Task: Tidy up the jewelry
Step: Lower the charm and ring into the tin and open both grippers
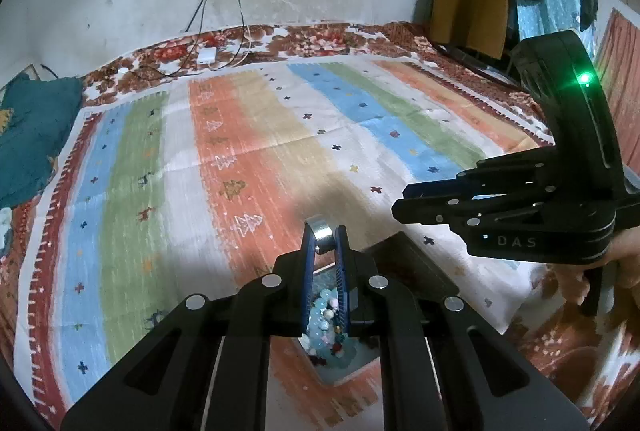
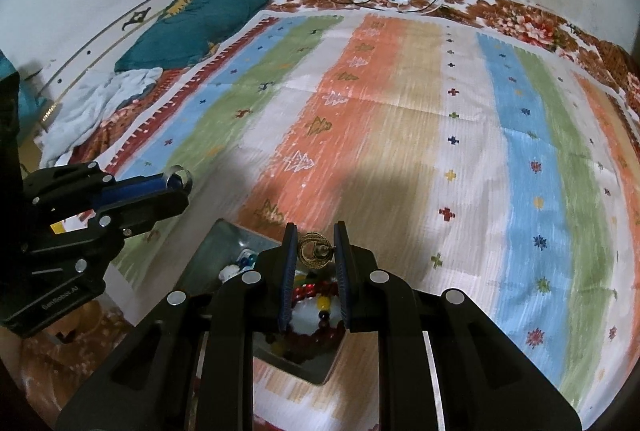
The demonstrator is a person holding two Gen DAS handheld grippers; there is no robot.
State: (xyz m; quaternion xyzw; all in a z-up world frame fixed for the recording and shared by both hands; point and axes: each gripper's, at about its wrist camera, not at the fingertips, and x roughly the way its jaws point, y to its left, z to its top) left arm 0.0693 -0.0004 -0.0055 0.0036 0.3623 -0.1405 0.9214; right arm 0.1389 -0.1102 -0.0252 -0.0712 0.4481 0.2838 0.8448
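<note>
The left tongs (image 1: pixel 323 237) are pinching a silver ring (image 1: pixel 322 233) between their blue pads, nearly closed on it; from the right wrist view the same ring (image 2: pixel 179 178) is showing at the tip of the left tongs (image 2: pixel 176 183). The right tongs (image 2: pixel 316 251) are gripping a small gold-coloured ornament (image 2: pixel 315 250), a coiled, round piece, possibly an earring, though motion blur is making its shape hard to read. In the left wrist view the right tongs (image 1: pixel 400 201) are showing only side-on, so what they are holding is hidden there.

Both tongs are hovering above a metal box (image 2: pixel 230 243) lying on a striped mat (image 2: pixel 400 135) spread over the bed. The box is mostly hidden behind the tong bodies; only a corner and a patch of mixed beads (image 2: pixel 312 291), red, yellow and white, are showing. In the left view the beads (image 1: pixel 326 315) are looking pale blue and white between the fingers. A person's hand (image 1: pixel 622 255) is being cut off at the right edge, holding the right tool's handle. A teal pillow (image 2: pixel 192 23) is lying at the far corner of the bed.
</note>
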